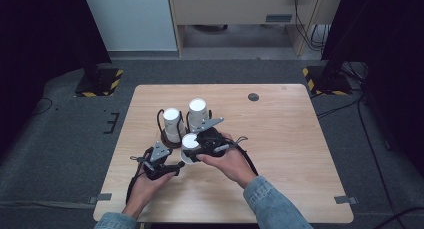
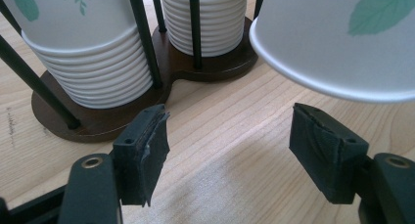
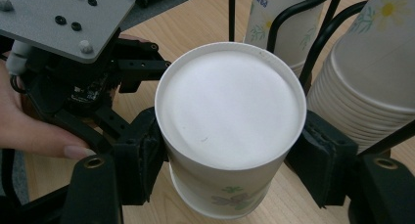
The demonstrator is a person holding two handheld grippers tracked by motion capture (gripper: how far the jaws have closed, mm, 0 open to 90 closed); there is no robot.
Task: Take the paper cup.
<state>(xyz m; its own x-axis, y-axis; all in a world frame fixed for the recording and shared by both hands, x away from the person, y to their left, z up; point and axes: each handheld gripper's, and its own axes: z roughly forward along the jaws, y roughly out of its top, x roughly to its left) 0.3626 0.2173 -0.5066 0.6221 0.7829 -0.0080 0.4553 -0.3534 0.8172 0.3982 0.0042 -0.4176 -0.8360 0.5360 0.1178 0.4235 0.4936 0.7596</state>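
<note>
My right gripper is shut on a white paper cup, which it holds upside down by its sides, above the table. The cup's rim hangs above my left gripper's right jaw. My left gripper is low over the wood, its jaws apart with bare table between them. Just beyond stands a dark brown cup holder with black rods and two stacks of upside-down cups. The left gripper's grey plate is beside the held cup.
A small dark round disc is set in the wooden table near its far edge. Black stands on yellow-striped bases flank the far corners. Cables lie on the floor at the right.
</note>
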